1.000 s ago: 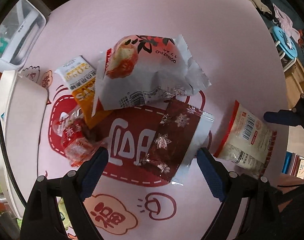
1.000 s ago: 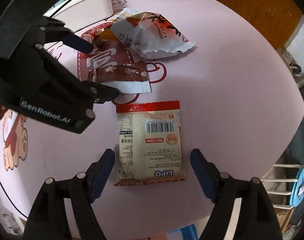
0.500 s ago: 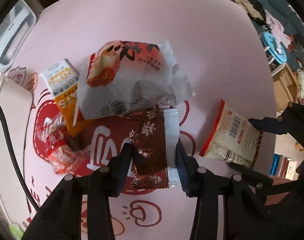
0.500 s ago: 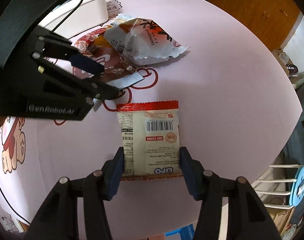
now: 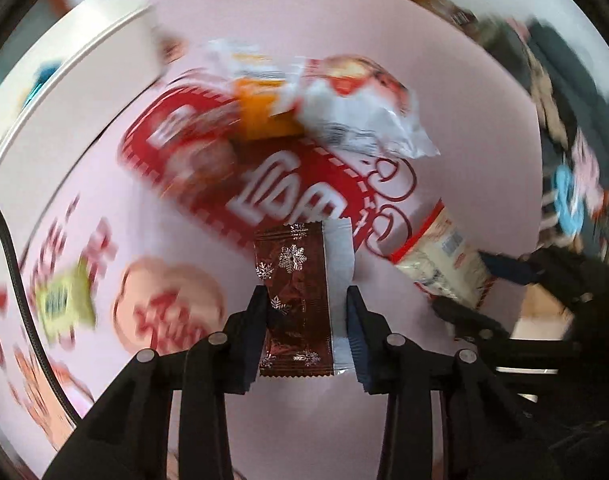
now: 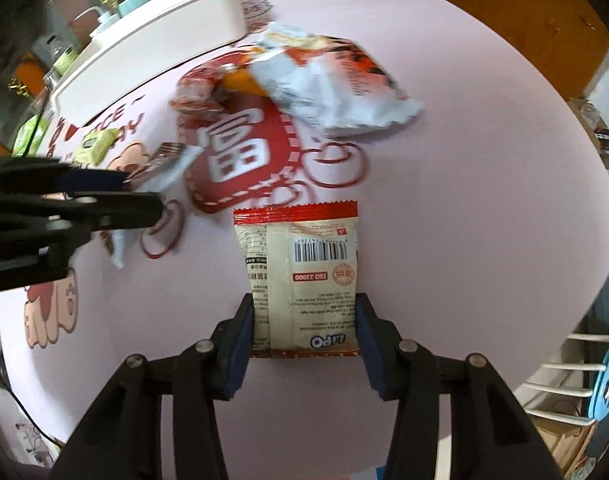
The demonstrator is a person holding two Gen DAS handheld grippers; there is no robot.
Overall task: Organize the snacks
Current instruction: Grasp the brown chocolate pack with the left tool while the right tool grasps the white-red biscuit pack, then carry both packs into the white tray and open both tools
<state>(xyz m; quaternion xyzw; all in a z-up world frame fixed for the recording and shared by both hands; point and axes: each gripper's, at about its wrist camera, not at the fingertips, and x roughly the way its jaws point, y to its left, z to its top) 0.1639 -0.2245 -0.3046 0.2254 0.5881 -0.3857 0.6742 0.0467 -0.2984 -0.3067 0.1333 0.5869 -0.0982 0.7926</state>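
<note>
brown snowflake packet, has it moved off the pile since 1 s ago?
Yes. The brown snowflake packet, clamped in the left gripper, is off the red printed panel and clear of the white bag it lay against.

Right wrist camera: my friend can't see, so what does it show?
The right hand-held gripper pinches a cream snack packet with a barcode over a pink table. Farther off, more snacks lie in a pile, and the left hand-held gripper holds a brown packet.

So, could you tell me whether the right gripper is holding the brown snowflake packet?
No, the right gripper is shut on the cream packet with a barcode; the brown snowflake packet sits in the left gripper.
</note>
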